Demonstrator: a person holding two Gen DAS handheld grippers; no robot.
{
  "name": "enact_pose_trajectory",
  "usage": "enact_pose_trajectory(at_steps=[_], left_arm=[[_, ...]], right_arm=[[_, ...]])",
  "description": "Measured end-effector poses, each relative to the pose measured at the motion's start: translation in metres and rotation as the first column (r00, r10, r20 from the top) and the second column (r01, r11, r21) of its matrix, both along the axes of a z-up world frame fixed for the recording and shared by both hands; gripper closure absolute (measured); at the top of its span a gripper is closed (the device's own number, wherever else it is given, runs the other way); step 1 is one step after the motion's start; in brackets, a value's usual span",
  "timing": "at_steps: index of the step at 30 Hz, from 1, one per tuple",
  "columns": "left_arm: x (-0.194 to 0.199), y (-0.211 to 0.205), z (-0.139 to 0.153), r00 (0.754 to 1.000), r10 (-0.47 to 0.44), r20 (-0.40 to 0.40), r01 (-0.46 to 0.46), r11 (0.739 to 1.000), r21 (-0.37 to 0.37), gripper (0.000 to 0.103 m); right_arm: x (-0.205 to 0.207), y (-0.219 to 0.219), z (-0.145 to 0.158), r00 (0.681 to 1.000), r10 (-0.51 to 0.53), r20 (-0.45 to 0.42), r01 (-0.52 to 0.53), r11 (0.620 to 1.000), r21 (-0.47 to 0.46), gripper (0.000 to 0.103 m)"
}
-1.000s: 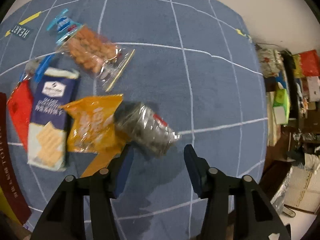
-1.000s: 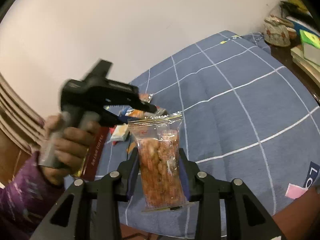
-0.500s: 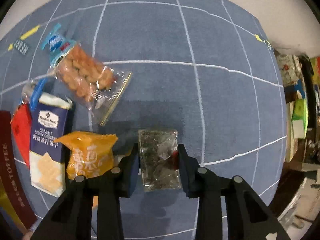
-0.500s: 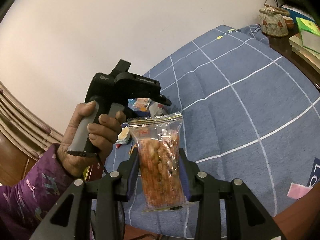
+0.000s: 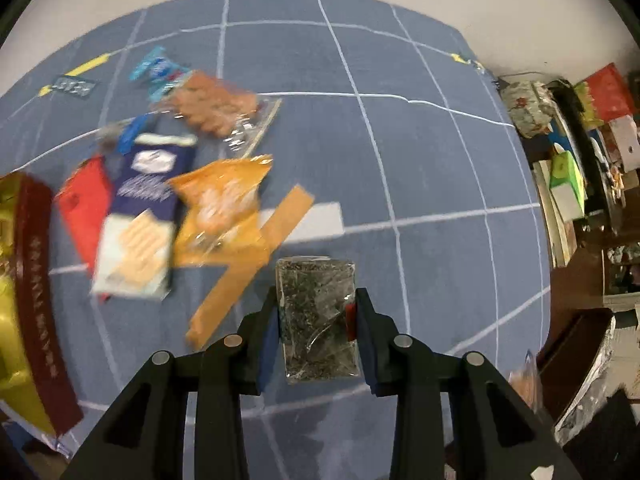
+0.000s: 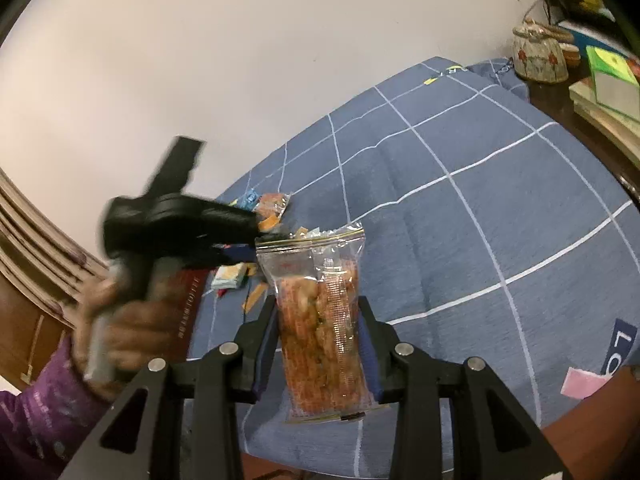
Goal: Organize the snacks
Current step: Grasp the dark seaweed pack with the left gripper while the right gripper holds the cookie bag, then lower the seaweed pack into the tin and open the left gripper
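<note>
A dark clear packet (image 5: 316, 316) is clamped between the left gripper (image 5: 316, 320) fingers, long axis along them, held above the blue cloth (image 5: 420, 168) just right of the snack pile (image 5: 176, 184). The right gripper (image 6: 320, 332) is closed on an orange snack bag (image 6: 320, 308), upright, farther from that pile.

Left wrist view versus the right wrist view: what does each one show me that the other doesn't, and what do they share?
Only the left wrist view shows the left gripper shut on the dark clear packet, and beside it the orange bag and the navy cracker box. Only the right wrist view shows the right gripper shut on the clear bag of reddish snacks, and the person's left hand on its handle. Both show the blue grid cloth and the snack pile on it.
</note>
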State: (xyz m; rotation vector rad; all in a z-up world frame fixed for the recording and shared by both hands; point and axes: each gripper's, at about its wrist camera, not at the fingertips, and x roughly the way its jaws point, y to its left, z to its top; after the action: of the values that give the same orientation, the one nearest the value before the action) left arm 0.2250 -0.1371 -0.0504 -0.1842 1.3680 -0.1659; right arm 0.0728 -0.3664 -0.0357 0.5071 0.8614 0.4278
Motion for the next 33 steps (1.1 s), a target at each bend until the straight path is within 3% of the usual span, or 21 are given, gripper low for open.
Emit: enact_pose_trajectory(at_steps=[8, 16, 23, 33], left_arm=[[-0.052, 0.044, 0.026, 0.999, 0.041, 0.033, -0.039, 0.998, -0.039, 0.072], [-0.095, 0.115, 0.045, 0.988, 0.143, 0.058, -0.139, 0.988, -0.065, 0.072], [-0.117, 0.174, 0.06, 0.967, 0.223, 0.12, -0.224, 0.975, -0.012, 0.072], [-0.132, 0.251, 0.054, 0.934, 0.316, 0.166, -0.33, 0.942, 0.063, 0.072]], right_arm=[[0.0, 0.012, 0.0, 1.0, 0.018, 0.0, -0.018, 0.998, -0.065, 0.066], [-0.003, 0.025, -0.001, 0.999, 0.033, 0.003, -0.032, 0.992, -0.123, 0.066], [-0.006, 0.034, -0.001, 0.999, 0.035, -0.003, -0.035, 0.99, -0.139, 0.066], [-0.008, 0.046, -0.005, 0.999, 0.047, -0.02, -0.049, 0.988, -0.145, 0.066]])
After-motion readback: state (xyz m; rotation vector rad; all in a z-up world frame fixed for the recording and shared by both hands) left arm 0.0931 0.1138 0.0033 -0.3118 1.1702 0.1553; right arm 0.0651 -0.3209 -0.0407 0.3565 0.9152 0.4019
